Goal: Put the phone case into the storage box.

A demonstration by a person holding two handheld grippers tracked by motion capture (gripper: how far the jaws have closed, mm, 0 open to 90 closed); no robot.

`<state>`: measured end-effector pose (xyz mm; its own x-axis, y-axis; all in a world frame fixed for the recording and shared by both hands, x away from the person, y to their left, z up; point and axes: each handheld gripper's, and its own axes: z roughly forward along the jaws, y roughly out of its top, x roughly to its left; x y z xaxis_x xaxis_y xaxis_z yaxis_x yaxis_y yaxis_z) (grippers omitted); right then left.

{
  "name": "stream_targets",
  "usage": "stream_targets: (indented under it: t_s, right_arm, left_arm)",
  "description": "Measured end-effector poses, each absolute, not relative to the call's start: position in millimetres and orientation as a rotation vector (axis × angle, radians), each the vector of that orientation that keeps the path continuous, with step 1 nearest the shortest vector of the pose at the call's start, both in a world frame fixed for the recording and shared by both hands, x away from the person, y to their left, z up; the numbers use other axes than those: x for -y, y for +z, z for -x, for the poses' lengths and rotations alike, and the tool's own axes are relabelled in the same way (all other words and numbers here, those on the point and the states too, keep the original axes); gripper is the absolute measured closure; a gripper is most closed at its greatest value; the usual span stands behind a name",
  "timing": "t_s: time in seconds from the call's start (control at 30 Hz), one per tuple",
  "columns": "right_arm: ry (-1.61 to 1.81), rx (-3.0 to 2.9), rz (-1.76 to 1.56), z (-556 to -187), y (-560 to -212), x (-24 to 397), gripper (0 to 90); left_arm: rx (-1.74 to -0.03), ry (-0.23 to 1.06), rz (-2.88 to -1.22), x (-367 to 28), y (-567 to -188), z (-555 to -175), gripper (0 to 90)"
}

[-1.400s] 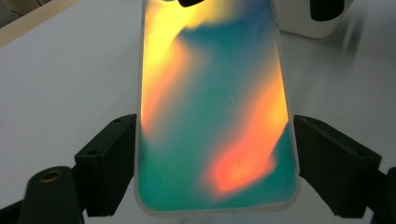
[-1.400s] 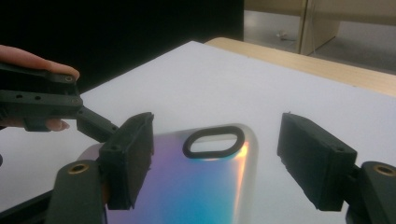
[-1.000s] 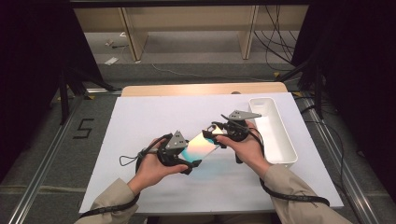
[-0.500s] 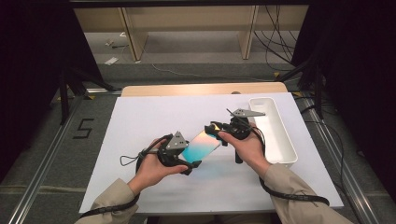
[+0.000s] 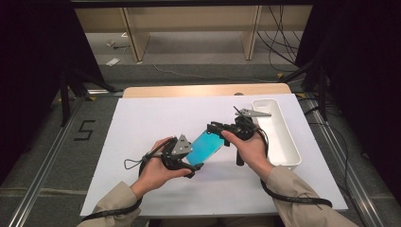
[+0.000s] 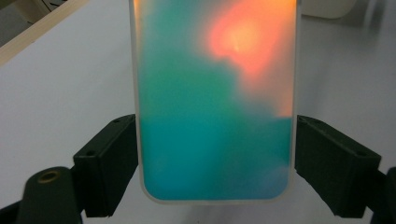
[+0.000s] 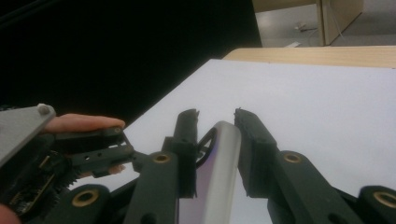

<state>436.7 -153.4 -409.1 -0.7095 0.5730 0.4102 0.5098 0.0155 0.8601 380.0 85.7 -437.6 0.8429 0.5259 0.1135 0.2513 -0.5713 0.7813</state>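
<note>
Phone case (image 6: 215, 116): translucent soft plastic, frosted rim, glossy teal-to-orange gradient back. Gripper jaws: matt black plastic, brass-coloured inserts. Table cover (image 5: 156, 118): smooth matt white sheet. Table edge (image 5: 203, 90): pale wood. Tray (image 5: 288, 156): smooth white plastic. Sleeve (image 5: 307, 210): beige cloth.

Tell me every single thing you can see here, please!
phone case: one, shiny teal with an orange patch, held above the table between both grippers
tray: one, white, long, at the table's right side
table: one, white top with a wooden far edge
cables: several, black, on the floor beyond the table
left gripper: one, black, jaws clamped on the case's two long sides
right gripper: one, black, jaws have just been closing, now on the case's thin far end
hands: two, each holding a gripper
</note>
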Motion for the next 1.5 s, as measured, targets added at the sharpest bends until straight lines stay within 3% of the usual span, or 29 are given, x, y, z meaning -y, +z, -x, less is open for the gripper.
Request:
stream_targets:
  t_s: [0.1, 0.13, 0.17, 0.2, 0.3, 1.27, 1.5]
  right_arm:
    - [1.841, -2.201, -1.169, -435.0, -406.1, 151.9, 74.6]
    - [1.853, -2.208, -1.163, -434.0, -404.7, 151.2, 79.8]
    - [1.875, -2.225, -1.149, -432.7, -402.8, 150.4, 79.5]
    - [1.815, -2.207, -1.090, -429.8, -399.6, 149.5, 80.1]
    - [1.878, -2.206, -1.010, -427.4, -384.0, 152.1, 80.1]
    - [1.638, -2.498, -0.478, -429.8, -367.7, 154.3, 80.1]
    - [1.592, -2.557, -0.387, -427.8, -366.4, 151.8, 80.1]
  left_arm:
    - [-0.559, 0.444, -2.202, -85.4, -438.5, -380.3, 16.7]
    - [-0.562, 0.440, -2.205, -86.9, -438.1, -380.4, 25.7]
    - [-0.561, 0.430, -2.194, -87.5, -438.3, -381.7, 29.6]
    - [-0.565, 0.434, -2.190, -88.9, -438.0, -383.1, 19.9]
    - [-0.595, 0.427, -2.151, -95.3, -436.6, -385.8, 15.7]
    - [-0.590, 0.372, -2.120, -96.5, -442.4, -388.0, 16.3]
    - [-0.572, 0.352, -2.115, -95.0, -442.9, -387.2, 20.2]
